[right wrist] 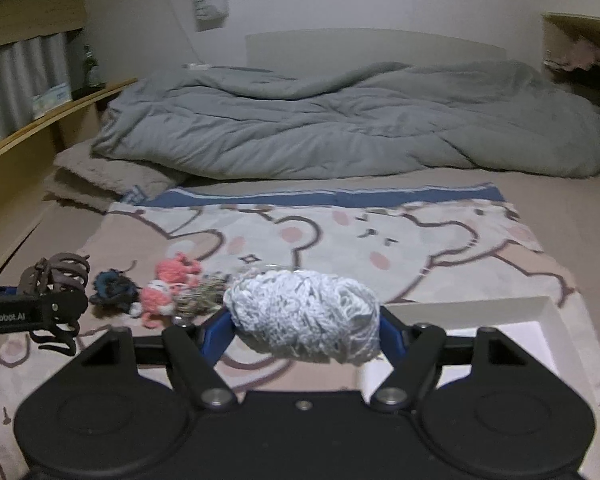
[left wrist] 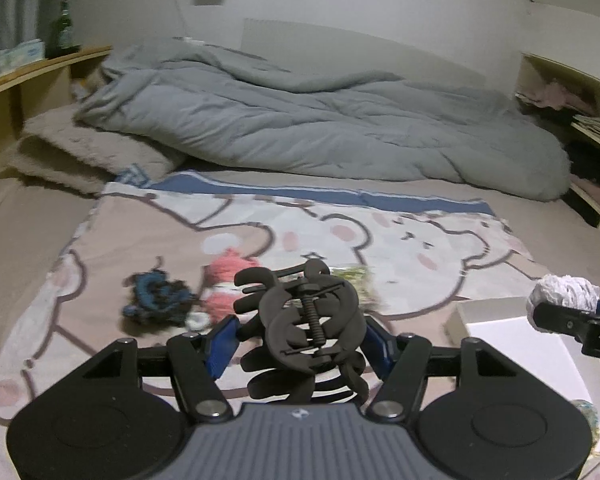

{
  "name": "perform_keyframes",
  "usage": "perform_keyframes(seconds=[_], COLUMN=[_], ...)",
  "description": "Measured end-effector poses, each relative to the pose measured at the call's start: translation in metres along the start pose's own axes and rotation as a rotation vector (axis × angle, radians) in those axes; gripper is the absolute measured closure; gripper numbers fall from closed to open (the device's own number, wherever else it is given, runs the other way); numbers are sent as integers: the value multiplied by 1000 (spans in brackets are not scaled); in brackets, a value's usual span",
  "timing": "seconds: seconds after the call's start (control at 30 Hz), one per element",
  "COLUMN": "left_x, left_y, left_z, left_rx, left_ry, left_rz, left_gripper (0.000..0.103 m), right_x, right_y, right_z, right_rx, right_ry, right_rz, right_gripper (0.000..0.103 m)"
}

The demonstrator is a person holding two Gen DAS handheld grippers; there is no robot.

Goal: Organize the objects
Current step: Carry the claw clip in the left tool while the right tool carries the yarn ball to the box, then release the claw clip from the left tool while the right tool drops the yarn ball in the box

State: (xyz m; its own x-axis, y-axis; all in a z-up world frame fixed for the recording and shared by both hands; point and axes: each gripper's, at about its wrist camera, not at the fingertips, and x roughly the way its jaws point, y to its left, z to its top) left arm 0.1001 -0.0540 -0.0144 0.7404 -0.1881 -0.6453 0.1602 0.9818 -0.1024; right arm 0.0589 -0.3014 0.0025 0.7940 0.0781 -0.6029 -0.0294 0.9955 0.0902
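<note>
My left gripper (left wrist: 300, 336) is shut on a dark brown claw hair clip (left wrist: 304, 320), held above the bear-print blanket (left wrist: 148, 240). The same clip (right wrist: 56, 280) shows at the far left of the right wrist view. My right gripper (right wrist: 306, 324) is shut on a pale grey-white knitted ball (right wrist: 304, 314), which also appears at the right edge of the left wrist view as the knitted ball (left wrist: 564, 294). On the blanket lie a dark blue crochet piece (left wrist: 156, 298), a pink crochet toy (left wrist: 226, 280) and a greenish-grey tangle (right wrist: 202, 296). A white open box (right wrist: 512, 320) sits at the right, just beyond the ball.
A crumpled grey duvet (left wrist: 320, 120) fills the far half of the bed, with a beige fuzzy pillow (left wrist: 88, 156) at its left. Wooden shelves (left wrist: 28, 92) run along the left with a green bottle (left wrist: 65, 28) and a tissue box (left wrist: 20, 54). More shelving (left wrist: 596, 132) stands at the right.
</note>
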Motion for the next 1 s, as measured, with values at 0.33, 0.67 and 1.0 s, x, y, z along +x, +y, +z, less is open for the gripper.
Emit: perform_keyframes(seconds=[0.33, 0.67, 1.0], left_x=[16, 25, 48], left_y=[-61, -121, -171], left_z=[-11, -23, -51], left_rx=[86, 157, 152], left_ry=[7, 26, 111], left_rz=[-93, -218, -394], left_gripper=[38, 38, 38], right_x=[-12, -13, 1], right_y=[-66, -114, -143], right_z=[-13, -30, -45], right_rx=[79, 148, 182], right_ry=[16, 50, 123], right_rz=[-100, -156, -182], right_gripper=[28, 28, 28])
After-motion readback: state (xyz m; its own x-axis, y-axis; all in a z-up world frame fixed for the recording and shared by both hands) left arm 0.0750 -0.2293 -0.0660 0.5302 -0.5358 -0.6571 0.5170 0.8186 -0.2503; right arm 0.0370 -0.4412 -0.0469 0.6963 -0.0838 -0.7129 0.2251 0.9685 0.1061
